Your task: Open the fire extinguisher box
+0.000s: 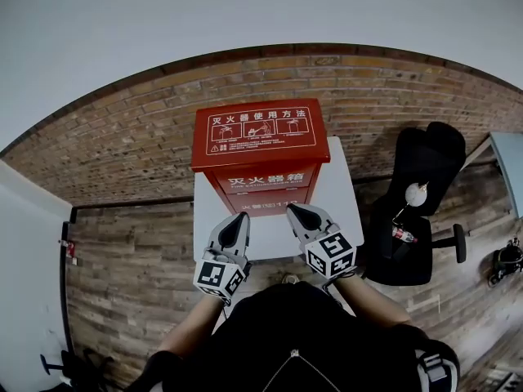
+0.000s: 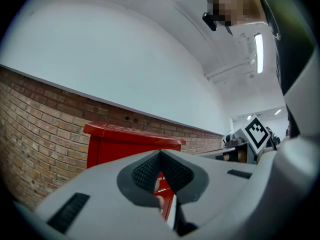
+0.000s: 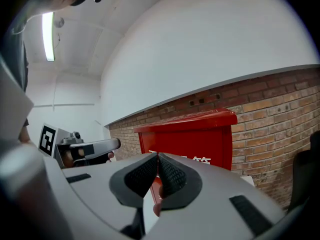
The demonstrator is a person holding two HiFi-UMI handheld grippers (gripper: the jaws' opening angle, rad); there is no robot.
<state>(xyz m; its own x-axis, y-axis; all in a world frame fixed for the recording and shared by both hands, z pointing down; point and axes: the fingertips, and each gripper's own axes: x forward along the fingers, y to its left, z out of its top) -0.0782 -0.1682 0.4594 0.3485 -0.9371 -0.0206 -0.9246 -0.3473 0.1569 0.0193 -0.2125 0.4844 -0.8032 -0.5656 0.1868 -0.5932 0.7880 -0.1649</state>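
Left tongs (image 1: 236,221), right tongs (image 1: 299,213) closed, facing upright box (image 1: 260,137)

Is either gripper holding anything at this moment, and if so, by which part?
Nothing is held. The left gripper and the right gripper both have their jaws shut and empty, in front of the closed red fire extinguisher box.

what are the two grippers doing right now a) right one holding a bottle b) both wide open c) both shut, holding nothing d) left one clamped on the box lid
C: the left gripper and right gripper each show jaws together with nothing between, in front of the closed red box.
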